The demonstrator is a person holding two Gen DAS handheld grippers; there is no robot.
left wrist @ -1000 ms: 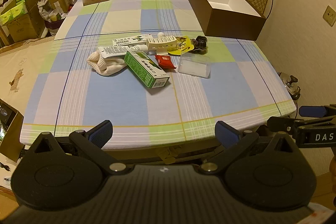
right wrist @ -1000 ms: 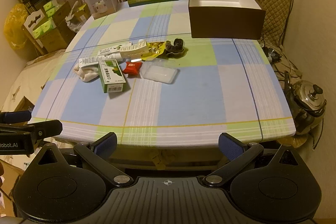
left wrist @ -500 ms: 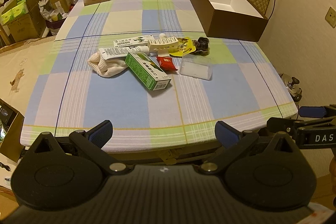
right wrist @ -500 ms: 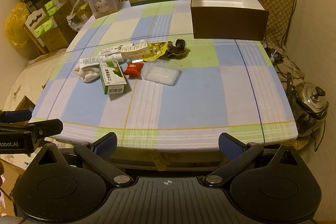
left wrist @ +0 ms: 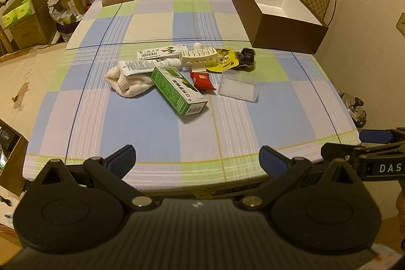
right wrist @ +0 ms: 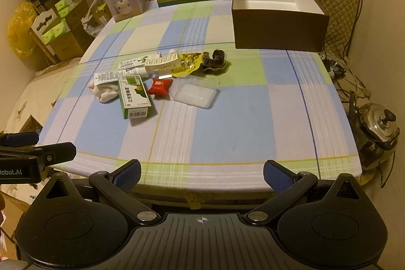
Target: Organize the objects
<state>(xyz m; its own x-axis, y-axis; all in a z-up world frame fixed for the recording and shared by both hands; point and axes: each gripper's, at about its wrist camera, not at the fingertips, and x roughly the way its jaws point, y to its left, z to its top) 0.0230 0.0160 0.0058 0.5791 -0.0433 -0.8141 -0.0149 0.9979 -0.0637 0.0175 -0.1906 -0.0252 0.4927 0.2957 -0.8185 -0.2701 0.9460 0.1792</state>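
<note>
Nothing is sorted yet. The whole pile lies mid-table, nearer the far edge, left to right: sock (left wrist: 129, 84), tube (left wrist: 145, 65), green carton (left wrist: 178, 90), red packet (left wrist: 202, 80), clear tray (left wrist: 239, 89), dark clip (left wrist: 245, 58). The box (left wrist: 278, 17) at the far right corner holds nothing. The left gripper (left wrist: 197, 160) and right gripper (right wrist: 201, 172) are spread wide and hold nothing at the near edge. Compared with 1 second ago, both are slightly closer to the table.
</note>
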